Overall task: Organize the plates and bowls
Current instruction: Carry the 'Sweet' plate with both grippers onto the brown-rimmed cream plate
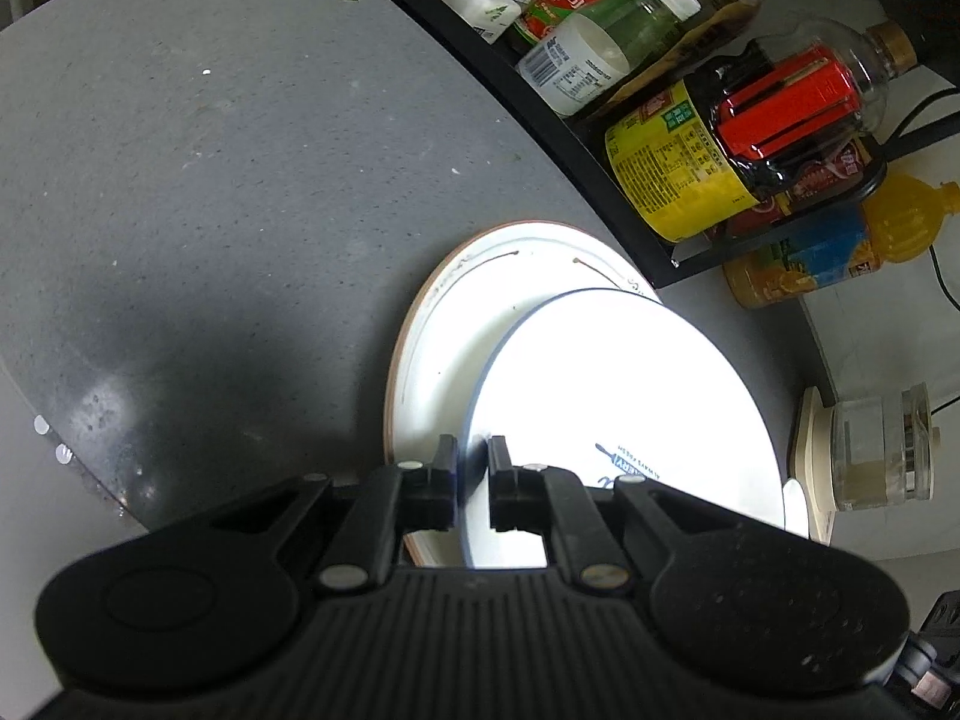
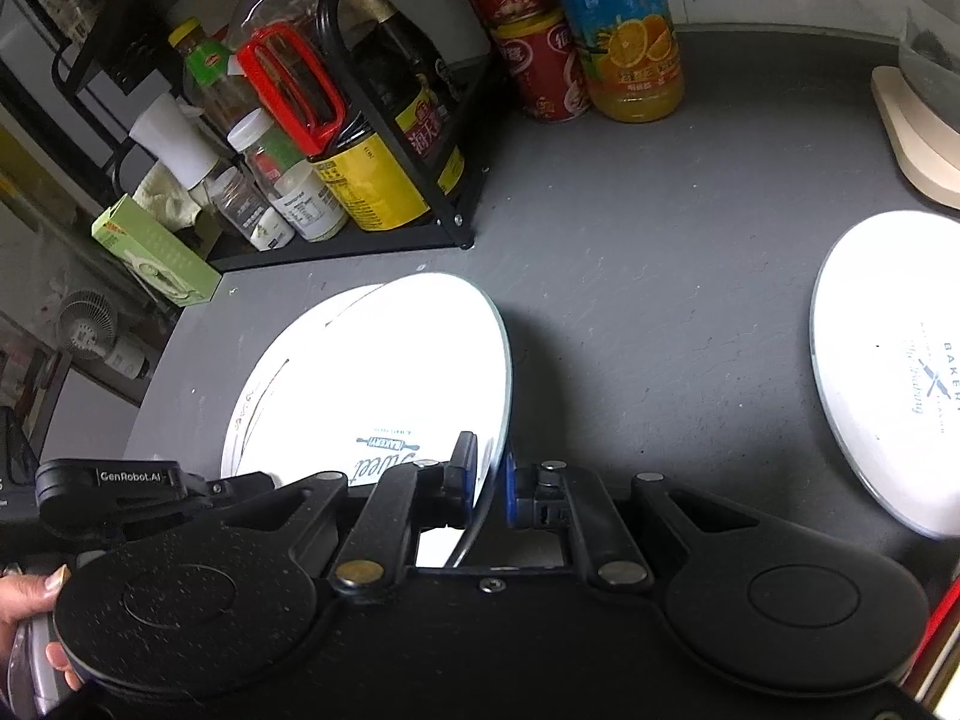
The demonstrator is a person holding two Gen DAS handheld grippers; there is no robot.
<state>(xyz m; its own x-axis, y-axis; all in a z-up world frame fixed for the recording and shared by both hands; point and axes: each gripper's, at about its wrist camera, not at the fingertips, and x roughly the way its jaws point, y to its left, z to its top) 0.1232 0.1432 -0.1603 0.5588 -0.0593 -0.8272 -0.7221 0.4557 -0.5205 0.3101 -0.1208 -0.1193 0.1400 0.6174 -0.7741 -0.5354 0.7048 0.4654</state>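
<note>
A: Grey counter (image 1: 180, 180), rack of bottles (image 1: 690, 90) at its back edge. What am I holding?

B: I'm gripping the blue-rimmed white plate (image 1: 630, 396) from both sides, tilted over the larger brown-rimmed plate (image 1: 444, 324) lying flat on the counter. The left gripper (image 1: 472, 468) is clamping its near rim; the right gripper (image 2: 489, 468) is pinching the opposite rim.

A: Others?

B: I'm seeing a second printed plate (image 2: 888, 372) well apart, lying at the right.

Both tongs angled steeply downward. The left tongs (image 1: 471, 468) and the right tongs (image 2: 489, 471) were each nearly closed, pinching a thin rim. A hand (image 2: 30, 618) gripped the left tongs' body.
</note>
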